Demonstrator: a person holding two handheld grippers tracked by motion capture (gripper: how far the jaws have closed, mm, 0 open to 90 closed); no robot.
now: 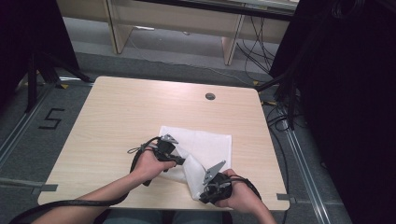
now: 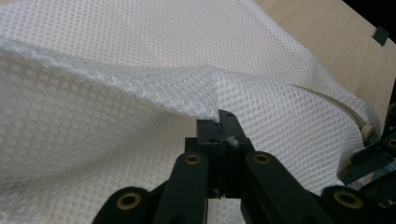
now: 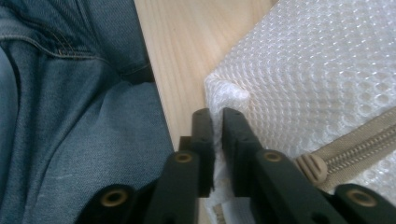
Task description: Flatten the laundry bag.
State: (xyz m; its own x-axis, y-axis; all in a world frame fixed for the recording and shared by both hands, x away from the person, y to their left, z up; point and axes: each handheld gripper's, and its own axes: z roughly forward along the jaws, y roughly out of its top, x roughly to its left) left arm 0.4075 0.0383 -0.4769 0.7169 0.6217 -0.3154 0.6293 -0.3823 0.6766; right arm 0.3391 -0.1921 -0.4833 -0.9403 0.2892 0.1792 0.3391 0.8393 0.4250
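My left gripper (image 2: 219,140) has its jaws clamped on a fold of the mesh bag (image 1: 205,147) to lift it; the right gripper (image 3: 215,135) jaws pinch its near corner by the zipper (image 3: 364,140), keeping it taut above the desk (image 1: 130,107).

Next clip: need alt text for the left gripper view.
The left hand-held gripper is shut on a raised fold of a white mesh laundry bag, lifting it off the wooden table. The bag's beige zipper runs along the right, where part of the other hand-held gripper shows.
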